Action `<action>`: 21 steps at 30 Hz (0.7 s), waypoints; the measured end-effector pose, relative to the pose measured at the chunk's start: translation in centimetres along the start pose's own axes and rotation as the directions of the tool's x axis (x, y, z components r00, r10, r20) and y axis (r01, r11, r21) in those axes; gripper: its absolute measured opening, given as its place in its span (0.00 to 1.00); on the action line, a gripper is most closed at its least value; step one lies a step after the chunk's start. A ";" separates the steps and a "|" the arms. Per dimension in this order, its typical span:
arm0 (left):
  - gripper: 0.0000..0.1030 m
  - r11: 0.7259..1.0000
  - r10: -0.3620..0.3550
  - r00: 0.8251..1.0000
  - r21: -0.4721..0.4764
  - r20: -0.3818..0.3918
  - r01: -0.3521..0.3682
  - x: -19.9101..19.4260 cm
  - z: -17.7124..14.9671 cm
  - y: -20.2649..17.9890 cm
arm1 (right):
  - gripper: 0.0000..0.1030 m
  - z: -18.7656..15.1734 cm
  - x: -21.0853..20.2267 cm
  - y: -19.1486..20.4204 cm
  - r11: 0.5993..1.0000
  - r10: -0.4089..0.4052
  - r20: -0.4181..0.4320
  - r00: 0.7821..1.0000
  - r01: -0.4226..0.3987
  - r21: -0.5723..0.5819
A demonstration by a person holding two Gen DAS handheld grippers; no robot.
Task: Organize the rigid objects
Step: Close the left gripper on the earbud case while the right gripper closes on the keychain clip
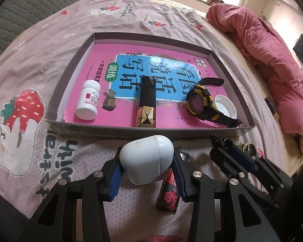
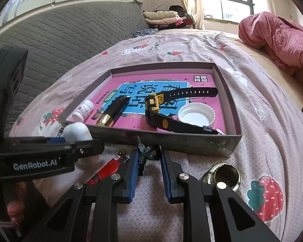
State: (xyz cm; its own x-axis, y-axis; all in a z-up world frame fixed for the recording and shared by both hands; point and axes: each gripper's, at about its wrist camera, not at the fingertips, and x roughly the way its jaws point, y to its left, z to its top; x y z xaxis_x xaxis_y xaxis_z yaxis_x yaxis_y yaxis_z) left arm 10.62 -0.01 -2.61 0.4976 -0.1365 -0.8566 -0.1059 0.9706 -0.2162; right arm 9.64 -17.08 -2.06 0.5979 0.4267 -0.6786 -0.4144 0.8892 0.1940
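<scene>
1. Left claw [image 1: 147,173]: closed on the white earbud case [image 1: 146,159], blue pads pressing both its flanks. The case hangs just short of the tray's near wall [image 1: 131,130], which lies at 12 o'clock from it.
2. Case long axis: runs roughly 9 to 3 o'clock, across the claw.
3. Right claw [image 2: 148,169]: narrow gap, a small dark metal clip [image 2: 143,153] between its pads; contact cannot be told. The tray lies at 12 o'clock from it too.
4. Judgement: the left claw, already loaded, is readier for the drop into the tray.
5. Tray contents: pill bottle [image 1: 87,102] at 10 o'clock of the case, black-and-gold tube [image 1: 147,102] at 12, watch [image 1: 202,100] and white cap [image 1: 225,105] at 1.
6. Writing: the left claw's arm reads "GenRobot.AI" [image 2: 34,165]; the pink book [image 1: 151,74] bears Chinese characters, upside down here; the bedsheet shows "with" [image 1: 64,159].
</scene>
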 end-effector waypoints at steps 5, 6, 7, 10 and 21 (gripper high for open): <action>0.44 1.000 0.014 1.000 0.009 0.015 -0.014 -1.0 -0.2 0.2 | 0.22 0.3 -1.0 -0.1 1.000 -0.001 0.028 1.000 0.001 0.007; 0.44 1.000 0.017 1.000 0.013 0.022 -0.017 -1.3 -0.2 0.2 | 0.22 0.4 -1.2 -0.1 1.000 -0.002 0.031 1.000 0.001 0.010; 0.44 1.000 0.021 0.999 0.017 0.031 -0.022 -1.6 -0.1 0.2 | 0.22 0.4 -1.3 -0.1 1.000 -0.005 0.033 0.999 0.005 0.012; 0.44 0.999 0.026 0.998 0.025 0.052 -0.027 -2.5 0.0 0.1 | 0.22 0.7 -1.9 0.2 1.000 -0.006 0.049 0.999 0.005 0.012; 0.44 0.998 0.051 0.993 0.027 0.106 -0.054 -5.2 0.6 0.5 | 0.22 1.3 -3.1 0.6 1.000 0.009 0.092 0.996 -0.009 -0.005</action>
State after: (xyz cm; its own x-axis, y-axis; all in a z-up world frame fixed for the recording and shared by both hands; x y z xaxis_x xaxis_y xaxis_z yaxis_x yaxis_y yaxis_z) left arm 8.49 1.29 2.01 0.5797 -0.0654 -0.8122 -0.1089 0.9816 -0.1568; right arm 8.40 -17.69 1.09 0.6544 0.4481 -0.6091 -0.4230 0.8846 0.1963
